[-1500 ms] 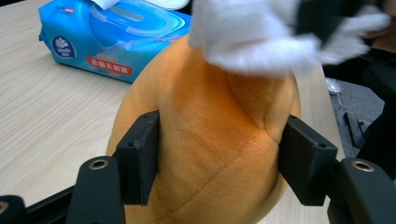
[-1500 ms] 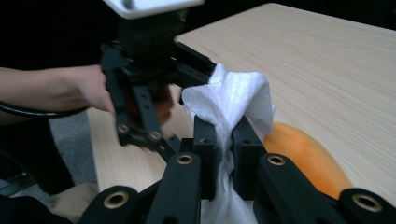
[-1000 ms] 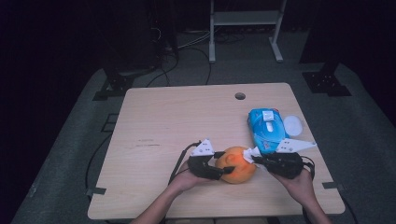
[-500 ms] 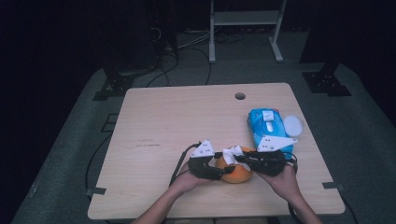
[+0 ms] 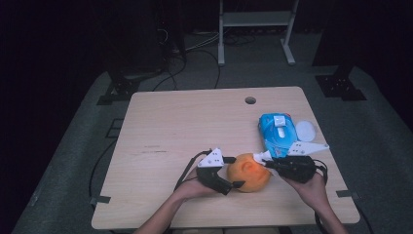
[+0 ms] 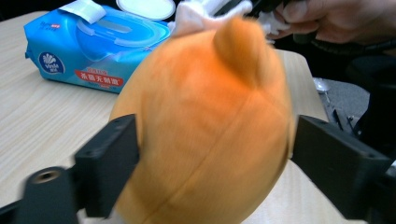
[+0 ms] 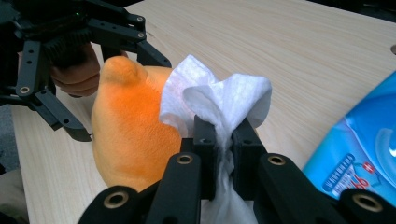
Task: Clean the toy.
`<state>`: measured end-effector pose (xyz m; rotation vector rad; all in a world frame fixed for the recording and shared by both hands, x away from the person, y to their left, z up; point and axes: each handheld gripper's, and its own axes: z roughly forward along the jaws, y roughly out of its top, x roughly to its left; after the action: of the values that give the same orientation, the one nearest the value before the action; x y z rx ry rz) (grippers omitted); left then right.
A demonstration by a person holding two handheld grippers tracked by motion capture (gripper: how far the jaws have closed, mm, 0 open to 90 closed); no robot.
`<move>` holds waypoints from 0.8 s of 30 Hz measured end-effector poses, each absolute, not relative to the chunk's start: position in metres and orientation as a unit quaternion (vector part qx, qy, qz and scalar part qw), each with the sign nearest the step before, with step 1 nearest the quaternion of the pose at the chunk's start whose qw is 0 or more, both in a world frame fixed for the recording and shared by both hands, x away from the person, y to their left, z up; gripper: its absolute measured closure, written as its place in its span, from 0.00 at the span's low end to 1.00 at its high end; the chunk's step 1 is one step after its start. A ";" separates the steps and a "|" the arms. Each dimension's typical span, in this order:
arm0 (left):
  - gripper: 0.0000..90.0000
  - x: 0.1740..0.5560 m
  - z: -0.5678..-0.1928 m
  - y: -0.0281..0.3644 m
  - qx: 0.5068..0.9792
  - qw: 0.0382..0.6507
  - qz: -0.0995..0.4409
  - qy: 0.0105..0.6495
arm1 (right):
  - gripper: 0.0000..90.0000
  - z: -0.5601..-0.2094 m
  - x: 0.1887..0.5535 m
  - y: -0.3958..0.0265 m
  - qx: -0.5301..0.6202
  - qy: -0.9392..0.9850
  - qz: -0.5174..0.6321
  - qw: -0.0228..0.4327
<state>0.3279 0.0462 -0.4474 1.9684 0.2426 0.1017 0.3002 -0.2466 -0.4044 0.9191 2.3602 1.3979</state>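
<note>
Showing one orange plush toy (image 5: 248, 171), one white wipe (image 7: 219, 100), one blue wipe pack (image 5: 277, 134)

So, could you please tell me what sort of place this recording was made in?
Probably a lab or studio set up for recording: a light wooden table stands on grey floor mats against a blacked-out background, with cables trailing over the floor and a white metal stand behind.
</note>
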 end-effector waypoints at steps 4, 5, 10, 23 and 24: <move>0.10 0.340 -0.452 0.046 0.831 0.550 0.025 0.083 | 0.91 -0.405 0.300 -0.250 0.319 0.808 0.480 0.119; 0.10 0.342 -0.453 0.045 0.831 0.551 0.019 0.077 | 0.91 -0.406 0.300 -0.251 0.320 0.808 0.480 0.119; 0.24 0.344 -0.452 0.041 0.836 0.544 0.016 0.071 | 0.91 -0.406 0.305 -0.249 0.325 0.804 0.485 0.112; 0.54 0.340 -0.401 0.090 0.855 0.474 0.162 0.136 | 0.91 -0.396 0.352 -0.203 0.316 0.785 0.527 0.078; 0.54 0.339 -0.403 0.090 0.856 0.464 0.175 0.145 | 0.91 -0.394 0.355 -0.199 0.313 0.784 0.531 0.075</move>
<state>0.3389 0.0903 -0.4028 2.1026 0.3568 0.4306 0.3548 -0.1987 -0.3938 0.9377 2.3505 1.5939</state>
